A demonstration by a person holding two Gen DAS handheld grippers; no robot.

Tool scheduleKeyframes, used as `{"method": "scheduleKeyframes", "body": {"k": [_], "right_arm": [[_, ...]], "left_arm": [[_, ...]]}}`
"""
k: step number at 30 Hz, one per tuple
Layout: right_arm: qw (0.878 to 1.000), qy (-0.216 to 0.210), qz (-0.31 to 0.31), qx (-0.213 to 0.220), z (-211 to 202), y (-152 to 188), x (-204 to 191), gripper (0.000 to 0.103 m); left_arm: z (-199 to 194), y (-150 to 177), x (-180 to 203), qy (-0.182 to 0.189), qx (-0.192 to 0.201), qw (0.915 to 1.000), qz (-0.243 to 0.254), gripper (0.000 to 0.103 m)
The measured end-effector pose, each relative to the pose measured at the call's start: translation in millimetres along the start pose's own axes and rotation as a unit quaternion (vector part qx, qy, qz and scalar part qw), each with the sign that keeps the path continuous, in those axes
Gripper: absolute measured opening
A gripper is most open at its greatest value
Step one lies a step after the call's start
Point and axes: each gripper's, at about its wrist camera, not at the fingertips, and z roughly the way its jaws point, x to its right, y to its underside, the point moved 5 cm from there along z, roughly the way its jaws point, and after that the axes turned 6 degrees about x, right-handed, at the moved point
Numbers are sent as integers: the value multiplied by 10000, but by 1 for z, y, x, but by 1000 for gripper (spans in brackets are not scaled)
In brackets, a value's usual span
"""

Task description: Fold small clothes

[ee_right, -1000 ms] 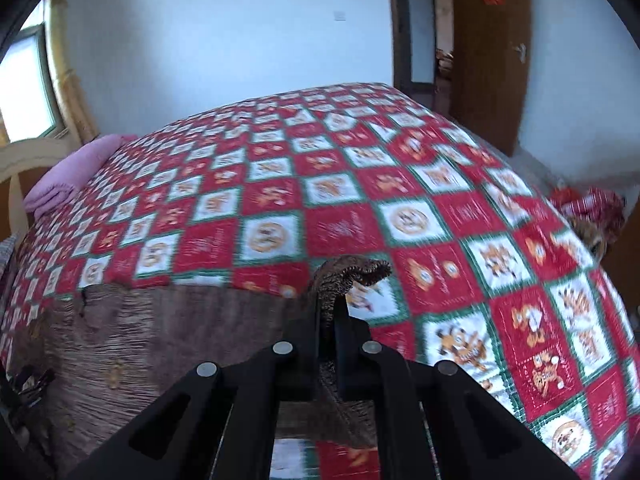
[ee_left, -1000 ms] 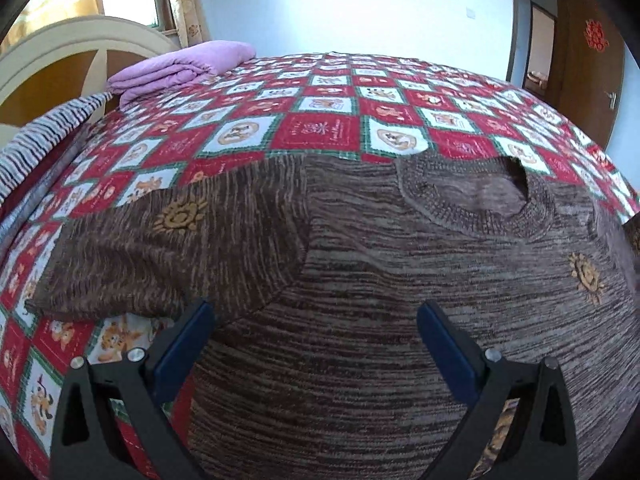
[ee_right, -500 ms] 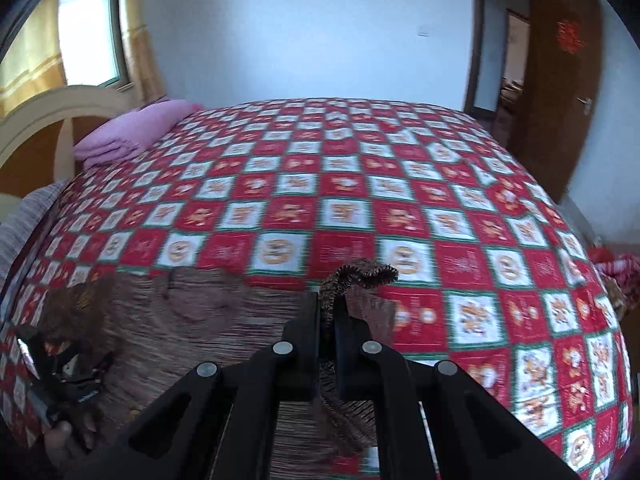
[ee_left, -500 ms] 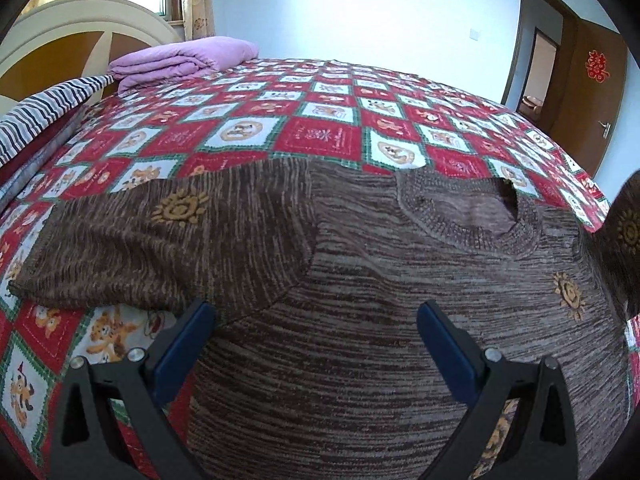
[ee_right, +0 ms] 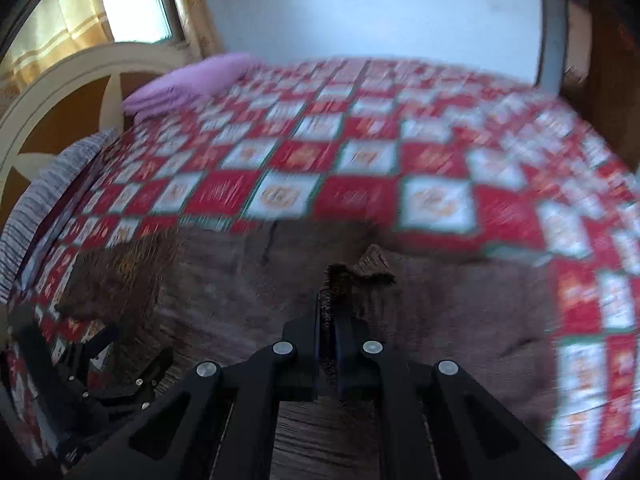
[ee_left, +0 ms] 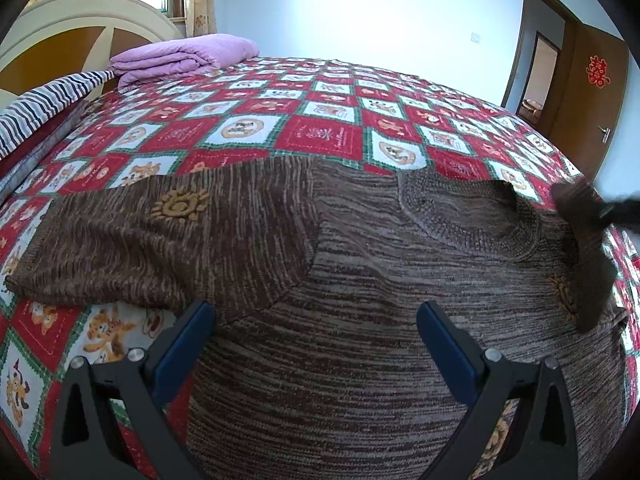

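The right gripper has swung in over the brown sweater since a second ago, dragging the sleeve cuff it's clamped tight on toward the collar. The sweater's spread flat on the checkered quilt. The left gripper hovers wide open and empty just below the collar, so I'd lay that sleeve straight across the chest before letting go, or it'll bunch.

Coarse brown knit sweater, matt quilt
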Motion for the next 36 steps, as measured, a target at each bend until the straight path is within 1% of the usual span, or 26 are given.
{"method": "scheduleKeyframes", "body": {"k": [2, 3, 4, 5, 6, 8, 10, 12, 14, 15, 16, 17, 19, 20, 22, 23, 25, 28, 31, 32, 34, 36], "right_arm": [[9996, -94, 72, -272, 28, 16, -8, 23], [9990, -221, 98, -364, 34, 23, -11, 43], [9982, -427, 145, -396, 36, 29, -15, 51], [9971, -649, 174, -366, 32, 34, -18, 51], [9969, -705, 137, -330, 27, 37, -20, 51], [9979, -614, 16, -207, 8, 42, -14, 51], [9984, -560, 57, -13, -17, 43, 3, 51], [9990, -259, 185, 303, -45, 44, 33, 51], [9977, 242, 295, 553, -65, 47, 67, 51], [9966, 444, 397, 564, -68, 50, 83, 51], [9951, 633, 600, 466, -68, 59, 103, 51], [9944, 677, 728, 349, -66, 65, 114, 51], [9930, 607, 1010, -42, -55, 87, 134, 51], [9930, 550, 1025, -211, -51, 101, 138, 51], [9956, 562, 752, -61, -60, 107, 135, 51], [9962, 585, 637, -56, -64, 107, 131, 51], [9962, 545, 675, 14, -71, 103, 130, 51], [9952, 592, 737, 268, -79, 85, 136, 51], [9952, 659, 631, 350, -67, 62, 138, 51], [9950, 761, 565, 314, -61, 57, 138, 51], [9928, 1123, 399, 158, -47, 49, 144, 51], [9905, 1324, 374, -18, -29, 44, 155, 51]], "left_arm": [[2, 1, -1, 15, -44, 10000, -27, 103], [3, 1, -1, 29, -66, 10000, -45, 103], [4, 1, -2, 45, -91, 9999, -68, 103], [5, 1, -3, 67, -115, 9999, -101, 103], [5, 1, -4, 94, -129, 9998, -144, 103], [5, 2, -4, 112, -126, 9997, -154, 103], [5, 2, -3, 116, -124, 9998, -137, 103], [5, 2, -3, 126, -127, 9997, -141, 103], [5, 2, -4, 135, -132, 9997, -148, 103], [5, 2, -4, 135, -134, 9997, -147, 103], [5, 2, -4, 134, -135, 9997, -145, 103], [5, 2, -4, 134, -140, 9997, -140, 103], [5, 3, -4, 135, -147, 9997, -139, 103], [5, 2, -4, 137, -144, 9997, -143, 103], [5, 2, -3, 142, -146, 9997, -143, 103], [5, 2, -3, 142, -143, 9997, -141, 103], [5, 2, -3, 144, -143, 9997, -136, 103], [7, 3, -2, 148, -163, 9997, -126, 103], [7, 3, -1, 166, -174, 9996, -134, 103], [7, 4, -1, 171, -180, 9996, -139, 103], [7, 4, -1, 187, -190, 9995, -153, 103], [8, 4, -2, 200, -199, 9995, -168, 103]]}}
